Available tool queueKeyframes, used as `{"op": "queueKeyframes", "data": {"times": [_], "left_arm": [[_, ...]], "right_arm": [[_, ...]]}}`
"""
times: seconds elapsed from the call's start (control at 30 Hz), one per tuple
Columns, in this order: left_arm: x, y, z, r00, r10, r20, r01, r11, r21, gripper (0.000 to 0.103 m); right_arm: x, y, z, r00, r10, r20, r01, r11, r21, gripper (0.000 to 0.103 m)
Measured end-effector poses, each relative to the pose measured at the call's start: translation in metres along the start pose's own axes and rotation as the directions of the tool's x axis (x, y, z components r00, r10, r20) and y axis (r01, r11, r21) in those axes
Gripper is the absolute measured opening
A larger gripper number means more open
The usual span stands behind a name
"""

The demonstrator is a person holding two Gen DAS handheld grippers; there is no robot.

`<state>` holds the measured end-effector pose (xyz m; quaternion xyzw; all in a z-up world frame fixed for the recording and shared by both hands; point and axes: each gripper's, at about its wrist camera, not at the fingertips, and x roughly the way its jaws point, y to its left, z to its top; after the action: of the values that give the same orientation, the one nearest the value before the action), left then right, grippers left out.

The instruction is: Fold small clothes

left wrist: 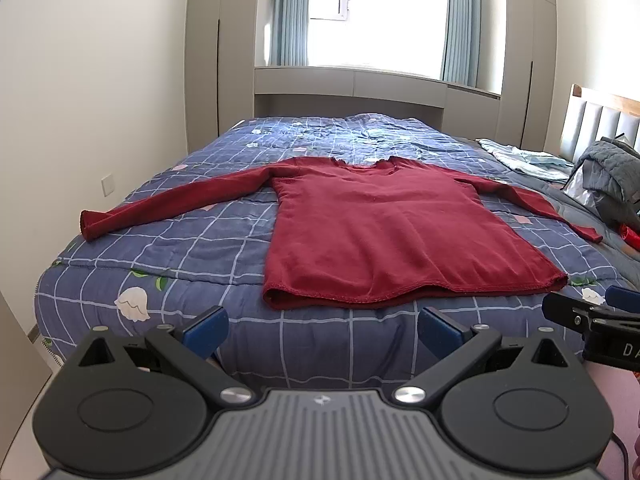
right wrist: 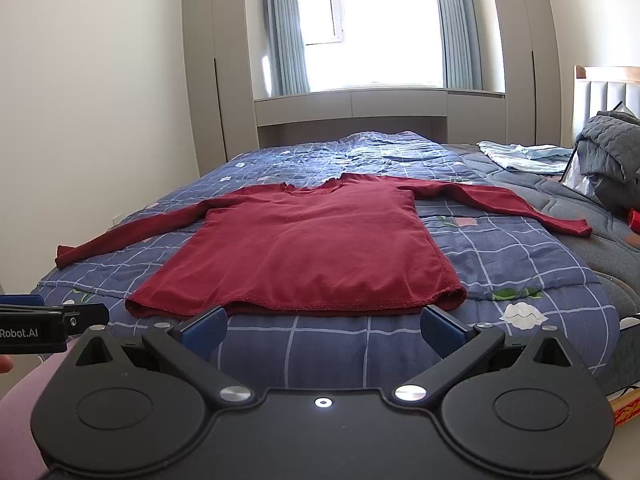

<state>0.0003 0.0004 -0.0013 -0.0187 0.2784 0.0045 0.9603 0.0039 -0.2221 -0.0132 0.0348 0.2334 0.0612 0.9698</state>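
A bed point(left wrist: 248, 344) with a blue checked quilt fills the room under the window. A red shirt point(left wrist: 384, 232) lies flat near its foot, sleeves spread, ready for folding. The left gripper point(left wrist: 322, 328) and right gripper point(right wrist: 324, 330) hover short of the hem, fingers wide and empty.

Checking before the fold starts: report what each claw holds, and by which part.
Nothing is held: left claw and right claw are open, short of the red shirt.

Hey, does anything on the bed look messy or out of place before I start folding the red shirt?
The red shirt lies flat, sleeves spread. Only the heap of grey bedding and light blue cloth by the headboard looks untidy.
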Motion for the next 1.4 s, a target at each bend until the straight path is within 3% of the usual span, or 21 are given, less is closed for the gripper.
{"op": "queueKeyframes", "data": {"times": [1.4], "left_arm": [[0.0021, 0.0010, -0.0011, 1.000, 0.003, -0.012, -0.003, 1.000, -0.003, 0.103]], "right_arm": [[0.0009, 0.0006, -0.0002, 1.000, -0.002, -0.003, 0.002, 1.000, -0.004, 0.103]]}}
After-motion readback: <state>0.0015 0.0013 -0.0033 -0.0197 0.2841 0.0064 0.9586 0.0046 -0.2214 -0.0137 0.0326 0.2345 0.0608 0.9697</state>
